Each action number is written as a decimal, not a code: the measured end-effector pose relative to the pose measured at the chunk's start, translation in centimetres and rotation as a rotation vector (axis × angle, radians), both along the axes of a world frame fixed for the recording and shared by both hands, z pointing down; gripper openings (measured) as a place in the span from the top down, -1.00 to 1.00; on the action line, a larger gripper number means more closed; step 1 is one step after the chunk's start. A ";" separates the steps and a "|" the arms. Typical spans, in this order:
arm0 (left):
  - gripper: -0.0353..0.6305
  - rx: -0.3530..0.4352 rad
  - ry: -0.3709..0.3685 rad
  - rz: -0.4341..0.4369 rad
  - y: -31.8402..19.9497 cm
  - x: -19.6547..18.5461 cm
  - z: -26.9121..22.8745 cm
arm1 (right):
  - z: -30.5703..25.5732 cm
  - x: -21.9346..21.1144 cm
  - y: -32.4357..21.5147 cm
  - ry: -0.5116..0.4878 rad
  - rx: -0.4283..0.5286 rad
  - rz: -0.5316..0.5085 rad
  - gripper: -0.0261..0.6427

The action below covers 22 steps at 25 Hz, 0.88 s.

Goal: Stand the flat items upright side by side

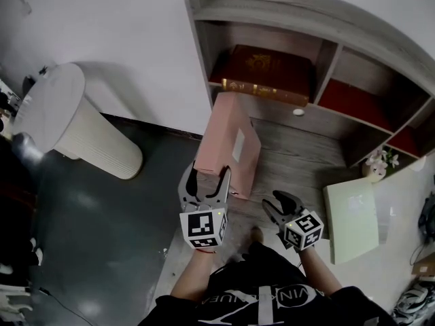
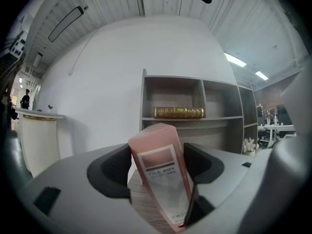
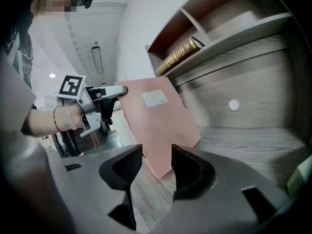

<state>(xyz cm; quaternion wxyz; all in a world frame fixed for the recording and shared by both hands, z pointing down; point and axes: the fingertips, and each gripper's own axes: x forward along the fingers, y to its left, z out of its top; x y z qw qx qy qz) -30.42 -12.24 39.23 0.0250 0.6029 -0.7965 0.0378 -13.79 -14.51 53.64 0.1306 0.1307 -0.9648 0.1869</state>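
Note:
A pink file box stands tilted on the wooden desk in front of the shelf unit. My left gripper is shut on its near edge. In the left gripper view the box fills the gap between both pads and leans left. My right gripper hovers just right of the box, open and holding nothing. In the right gripper view the box sits beyond the jaws, and the left gripper holds its upper corner. A brown book lies flat on the shelf, and a pale green flat item lies on the desk at right.
The grey shelf unit has open compartments, with red flat items in the right ones. A small flower pot stands by its right end. A white ribbed pedestal stands on the dark floor at left.

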 end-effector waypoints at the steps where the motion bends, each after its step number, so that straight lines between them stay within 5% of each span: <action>1: -0.11 -0.004 -0.007 0.000 -0.3 -0.1 0.0 | 0.1 0.0 -0.2 0.001 -0.001 -0.001 0.34; 22: -0.10 -0.090 -0.231 -0.052 -6.1 -2.8 -0.8 | 0.1 -0.7 -4.9 -0.004 -0.016 -0.023 0.34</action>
